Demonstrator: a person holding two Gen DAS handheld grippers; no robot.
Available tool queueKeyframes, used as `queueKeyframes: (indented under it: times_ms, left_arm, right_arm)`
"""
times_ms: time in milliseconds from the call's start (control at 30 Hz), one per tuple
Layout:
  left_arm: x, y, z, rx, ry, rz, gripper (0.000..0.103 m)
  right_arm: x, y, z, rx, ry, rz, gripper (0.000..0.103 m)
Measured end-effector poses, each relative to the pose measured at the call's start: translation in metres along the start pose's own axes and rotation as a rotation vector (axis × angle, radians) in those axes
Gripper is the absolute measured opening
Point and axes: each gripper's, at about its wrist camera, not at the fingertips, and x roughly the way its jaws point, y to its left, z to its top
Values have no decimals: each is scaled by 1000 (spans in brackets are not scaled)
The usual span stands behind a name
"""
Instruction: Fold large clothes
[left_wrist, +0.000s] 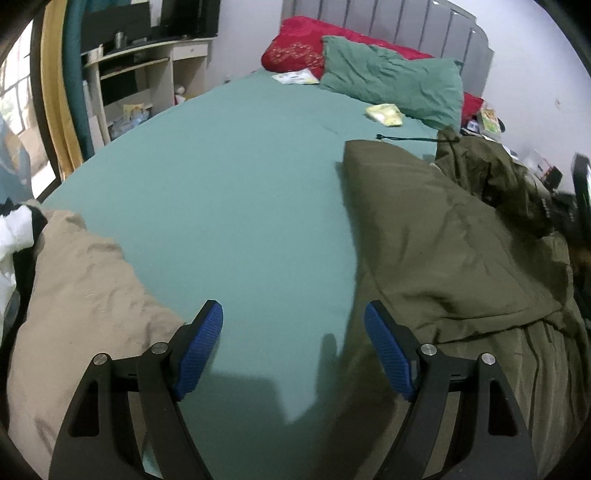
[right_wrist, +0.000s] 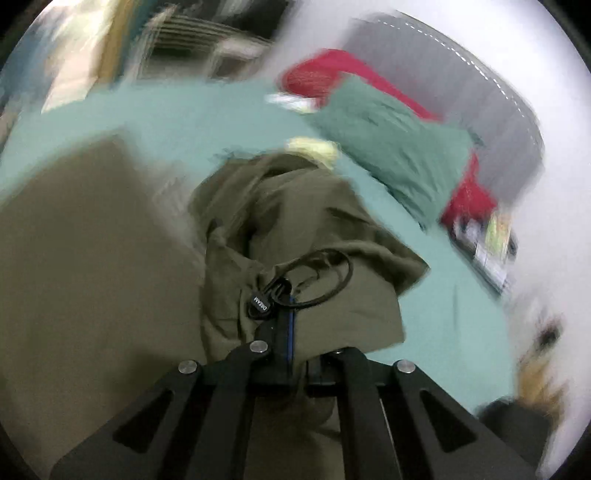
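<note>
Left wrist view: the left gripper (left_wrist: 293, 347) hovers with jaws wide apart, nothing between them, over the teal bed sheet (left_wrist: 240, 192) — the olive garment (left_wrist: 443, 251) lies spread at right, a beige cloth (left_wrist: 85, 295) at left. Right wrist view, blurred: the right gripper (right_wrist: 290, 314) is clamped on a bunched fold of the garment (right_wrist: 295, 221), beside its black drawcord (right_wrist: 325, 280) — seen only here.

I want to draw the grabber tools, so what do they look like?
Each one has two black fingers with triangle-shaped holes and round silver bolts. On the left gripper the fingers carry bumpy blue pads on their inner faces. On the right gripper only a thin blue edge of the pads peeks out. No cables, sleeves or hands show.
</note>
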Motion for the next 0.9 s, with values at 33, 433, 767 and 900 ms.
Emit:
queueKeyframes:
  times_ms: [33, 433, 767, 900]
  left_arm:
    - [-1, -3, 1, 3, 0, -9, 83]
    - [-14, -9, 2, 19, 8, -49, 83]
    - [11, 18, 3, -54, 49, 2, 83]
    - [19, 20, -1, -60, 79, 6, 83]
  right_arm:
    - [-11, 23, -11, -88, 9, -15, 4]
    - [-65, 7, -59, 262, 32, 266, 86]
    - [45, -172, -20, 766, 46, 312, 89]
    - [87, -154, -6, 750, 84, 425, 89]
